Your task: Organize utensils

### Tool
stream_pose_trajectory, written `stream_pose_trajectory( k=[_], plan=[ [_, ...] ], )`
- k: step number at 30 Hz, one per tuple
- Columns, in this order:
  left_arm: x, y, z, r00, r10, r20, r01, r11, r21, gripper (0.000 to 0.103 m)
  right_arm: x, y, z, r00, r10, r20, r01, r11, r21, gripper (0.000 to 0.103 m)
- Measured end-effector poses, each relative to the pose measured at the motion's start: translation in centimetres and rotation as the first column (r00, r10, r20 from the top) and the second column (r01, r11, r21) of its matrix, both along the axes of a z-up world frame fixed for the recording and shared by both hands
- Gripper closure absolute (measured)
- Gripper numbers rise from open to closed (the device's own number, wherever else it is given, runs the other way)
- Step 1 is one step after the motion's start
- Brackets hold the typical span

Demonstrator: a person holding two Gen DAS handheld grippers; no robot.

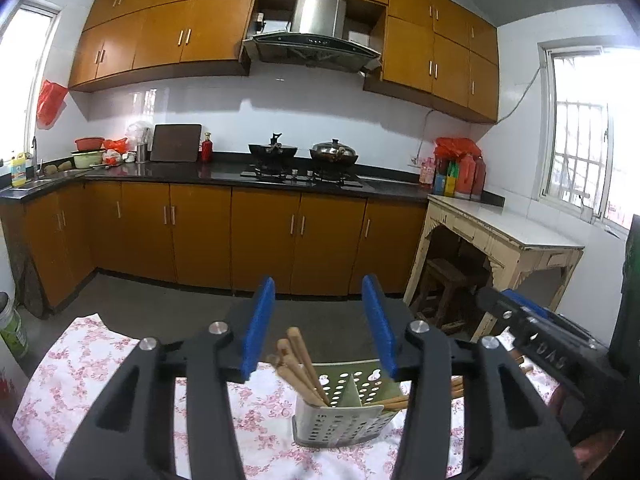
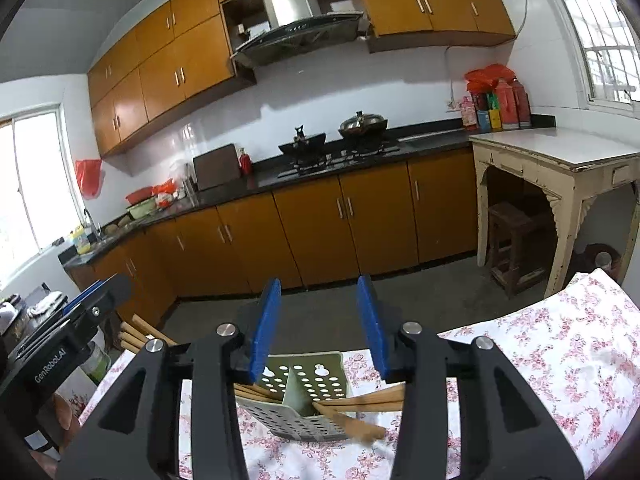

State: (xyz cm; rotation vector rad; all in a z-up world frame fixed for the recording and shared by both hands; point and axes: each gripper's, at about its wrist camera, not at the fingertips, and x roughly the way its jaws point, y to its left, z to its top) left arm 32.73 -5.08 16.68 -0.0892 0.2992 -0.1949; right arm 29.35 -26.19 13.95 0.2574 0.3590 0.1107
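Observation:
A pale green perforated utensil holder (image 1: 340,420) with a middle divider stands on a table with a floral cloth (image 1: 80,380). Several wooden chopsticks (image 1: 300,364) lean out of its left compartment, and more chopsticks (image 1: 396,402) stick out of the right one. My left gripper (image 1: 318,320) is open and empty, held above and just behind the holder. The right gripper's body (image 1: 560,356) shows at the right. In the right wrist view the holder (image 2: 304,400) sits below my open, empty right gripper (image 2: 318,320), with chopsticks (image 2: 360,404) leaning right; the left gripper's body (image 2: 60,344) shows at left.
Beyond the table's far edge lies grey floor, then brown kitchen cabinets (image 1: 240,236) with a dark counter, two woks on a stove (image 1: 304,156), and a worn cream side table (image 1: 500,236) with a stool under it. A green bucket (image 1: 12,328) stands at the left.

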Motion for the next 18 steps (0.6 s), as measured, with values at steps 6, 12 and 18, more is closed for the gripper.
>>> stream_pose_trajectory(
  k=[6,12,18],
  plan=[
    [-3.0,1.6,0.8,1.000,0.010,0.018,-0.010,1.000,-0.004,0.046,-2.8,-0.3,1.7,0.999,-0.002,0.054,0.002,1.000,-0.003,0.061],
    [-7.7,3.3,0.5,1.000,0.014,0.009,-0.014,1.000,0.014,0.031,-7.0,0.0,2.3,0.996,0.018,0.088,-0.016,1.000,-0.021,0.037],
    [-14.5,4.7,-1.5,1.000,0.009,0.015,-0.010,0.999,0.049,0.007,-13.3,0.4,0.1,0.994,0.053,0.093,-0.050,0.998,-0.036,0.002]
  ],
)
